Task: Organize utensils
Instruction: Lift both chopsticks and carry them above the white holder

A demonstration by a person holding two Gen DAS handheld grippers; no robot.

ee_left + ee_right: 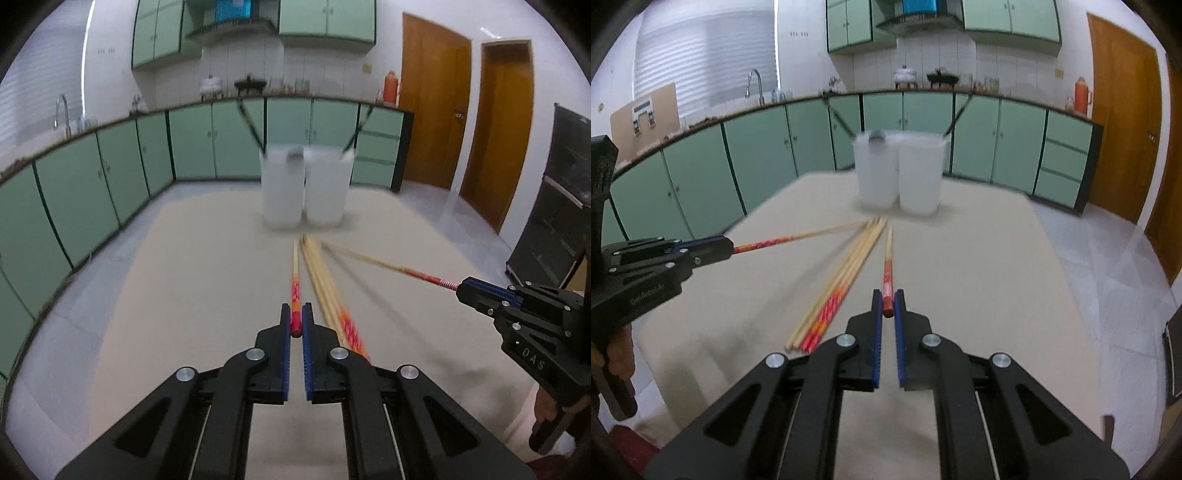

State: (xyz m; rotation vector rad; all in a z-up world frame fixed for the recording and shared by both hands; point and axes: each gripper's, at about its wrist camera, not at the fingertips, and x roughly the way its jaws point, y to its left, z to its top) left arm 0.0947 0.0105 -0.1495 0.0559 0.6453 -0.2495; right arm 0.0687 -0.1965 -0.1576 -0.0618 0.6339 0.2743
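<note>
Left wrist view: the left gripper (296, 321) is clamped on one chopstick (295, 291) over the counter (177, 295); loose chopsticks (325, 288) lie just beside.

Right wrist view: the right gripper (888, 304) clamps another chopstick (888, 273), pointing toward two white containers (899, 173).

1. A flat beige cloth-covered surface (177, 295) carries everything.
2. Two translucent white plastic cups (899, 173) stand side by side on it, far ahead of the fingers.
3. A bundle of wooden chopsticks with red-orange patterned ends (838, 291) lies just left of the right fingers, tips pointing toward the cups.
</note>
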